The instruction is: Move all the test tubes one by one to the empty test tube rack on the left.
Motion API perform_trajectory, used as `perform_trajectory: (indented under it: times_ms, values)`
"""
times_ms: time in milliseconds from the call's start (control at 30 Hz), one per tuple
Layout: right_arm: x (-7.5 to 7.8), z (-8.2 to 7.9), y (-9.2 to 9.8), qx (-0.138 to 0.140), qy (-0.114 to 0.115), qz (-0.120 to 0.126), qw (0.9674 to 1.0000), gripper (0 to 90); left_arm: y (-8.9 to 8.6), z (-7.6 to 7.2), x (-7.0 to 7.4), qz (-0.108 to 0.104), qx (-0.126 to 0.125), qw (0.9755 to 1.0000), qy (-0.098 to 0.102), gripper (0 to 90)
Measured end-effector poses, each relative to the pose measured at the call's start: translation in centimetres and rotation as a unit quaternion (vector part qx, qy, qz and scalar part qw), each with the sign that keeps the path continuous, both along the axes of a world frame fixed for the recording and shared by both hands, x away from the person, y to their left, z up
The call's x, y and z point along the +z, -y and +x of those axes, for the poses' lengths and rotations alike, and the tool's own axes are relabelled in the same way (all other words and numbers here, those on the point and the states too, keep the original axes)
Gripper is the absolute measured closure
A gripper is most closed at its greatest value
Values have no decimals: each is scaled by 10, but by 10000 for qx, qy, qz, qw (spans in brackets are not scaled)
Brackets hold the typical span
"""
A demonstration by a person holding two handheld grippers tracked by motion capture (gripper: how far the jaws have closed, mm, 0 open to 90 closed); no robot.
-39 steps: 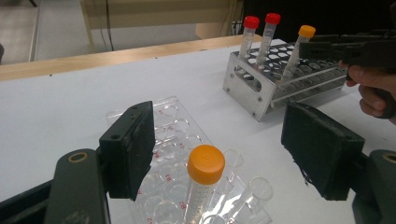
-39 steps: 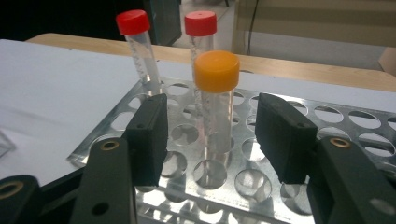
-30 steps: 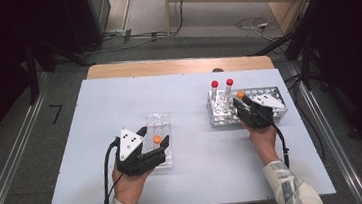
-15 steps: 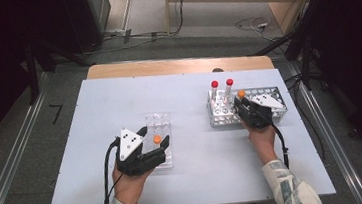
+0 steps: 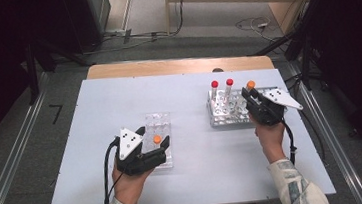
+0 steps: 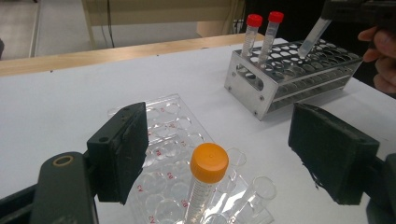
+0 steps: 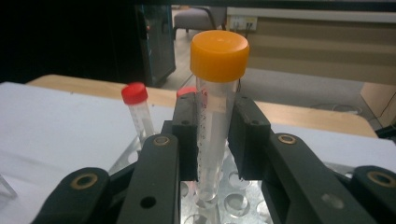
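Orange-capped tubes: 2. Red-capped tubes: 2. Racks: 2.

High view: right gripper [image 5: 251, 93] at 2 o'clock, clamped on one orange-capped tube [image 5: 250, 84] above metal rack [image 5: 221, 119]; both red-capped tubes [image 5: 215, 89] standing at rack's 10 o'clock corner. Left gripper [image 5: 153, 136] at 7 o'clock, over clear rack [image 5: 156, 119].

Left gripper view: jaws spread, just widened, straddling second orange-capped tube [image 6: 205, 179] seated in clear rack [image 6: 163, 121], pads not touching.

Right gripper view: jaws clenched on tube [image 7: 214, 107] mid-body, upright, tip just over rack holes.
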State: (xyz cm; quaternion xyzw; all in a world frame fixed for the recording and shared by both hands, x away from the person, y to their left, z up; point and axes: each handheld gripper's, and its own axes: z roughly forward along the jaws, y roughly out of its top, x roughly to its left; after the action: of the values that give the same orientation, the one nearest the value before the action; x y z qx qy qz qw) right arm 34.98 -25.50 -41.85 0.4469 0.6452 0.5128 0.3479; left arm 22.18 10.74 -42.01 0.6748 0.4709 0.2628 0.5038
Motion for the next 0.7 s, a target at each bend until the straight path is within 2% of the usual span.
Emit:
perform_trajectory:
  times_ms: [167, 400, 533, 700]
  values:
    - [13, -10, 3, 99, 114, 43, 9999, 711, -1, -1, 1, -10, 6, 10000, 11, 205]
    - [17, -26, 3, 343, 50, -63, 9994, 711, 0, -4, 6, -82, -67, 9999, 56, 215]
    - [20, -37, -1, 582, 2, -112, 9982, 711, 3, -6, 9, -96, -158, 9998, 93, 228]
    - [21, -51, -11, 990, -155, -100, 9949, 711, 5, -10, 13, -155, -306, 9993, 152, 269]
